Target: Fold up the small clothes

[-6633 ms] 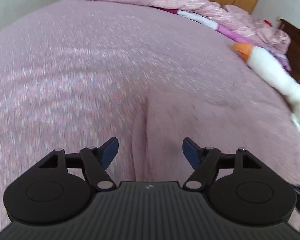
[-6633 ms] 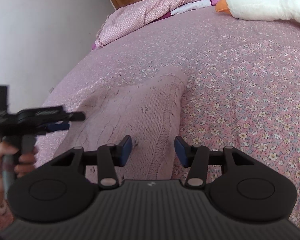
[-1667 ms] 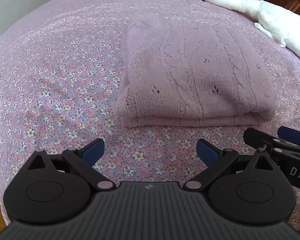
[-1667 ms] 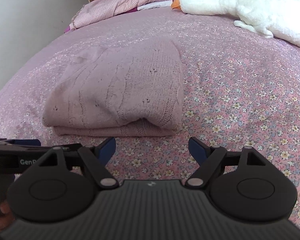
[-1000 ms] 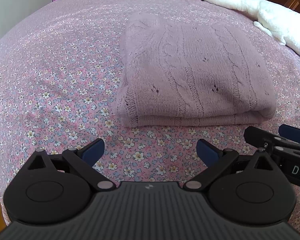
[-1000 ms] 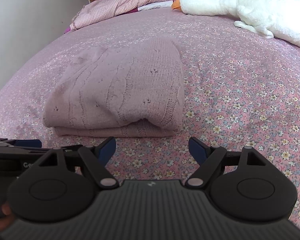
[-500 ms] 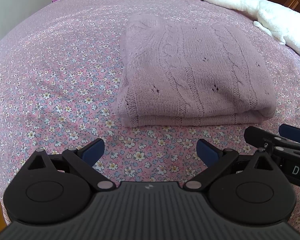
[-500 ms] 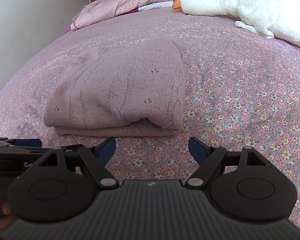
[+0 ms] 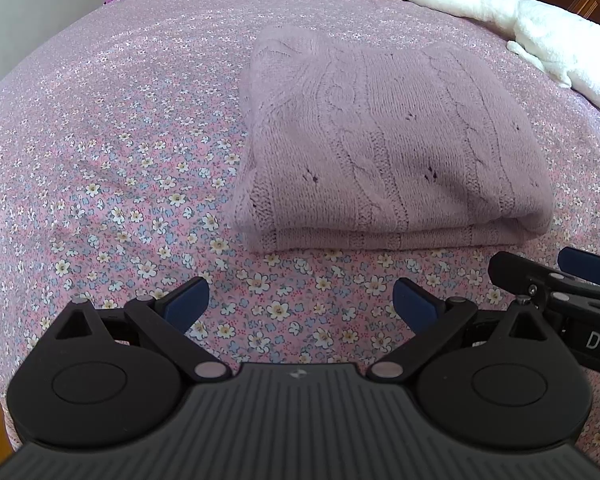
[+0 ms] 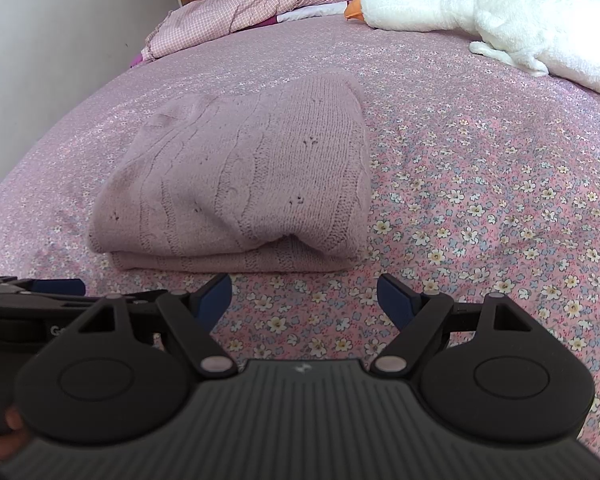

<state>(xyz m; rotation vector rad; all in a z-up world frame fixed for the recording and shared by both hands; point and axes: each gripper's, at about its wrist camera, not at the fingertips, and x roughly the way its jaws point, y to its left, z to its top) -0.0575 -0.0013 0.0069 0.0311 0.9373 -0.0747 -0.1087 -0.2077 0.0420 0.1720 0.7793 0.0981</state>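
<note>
One knitted sweater [image 9: 384, 152], mauve with cable stitching, lies folded into a thick rectangular bundle near the middle of the bed, its stacked layers facing the near edge. Judging by that compact shape, the folding of this piece looks finished or nearly so; the step in hand seems to be a pause to check it. Any next move would call only for tidying: on the near right corner the top layer bulges above the lower one, so a light press or tuck there might square it.

Both tools are empty and clear of the knit. The left gripper [image 9: 300, 302] hangs over the floral bedsheet [image 9: 100, 152] just short of the bundle's near edge, jaws spread wide with nothing between them. The right gripper [image 10: 305, 295] hangs beside it, likewise wide and holding nothing.

No containers are in view. Further off, a white plush goose [image 10: 480, 8] lies at the far right, and a checked quilt [image 10: 252, 4] is bunched at the far end.
</note>
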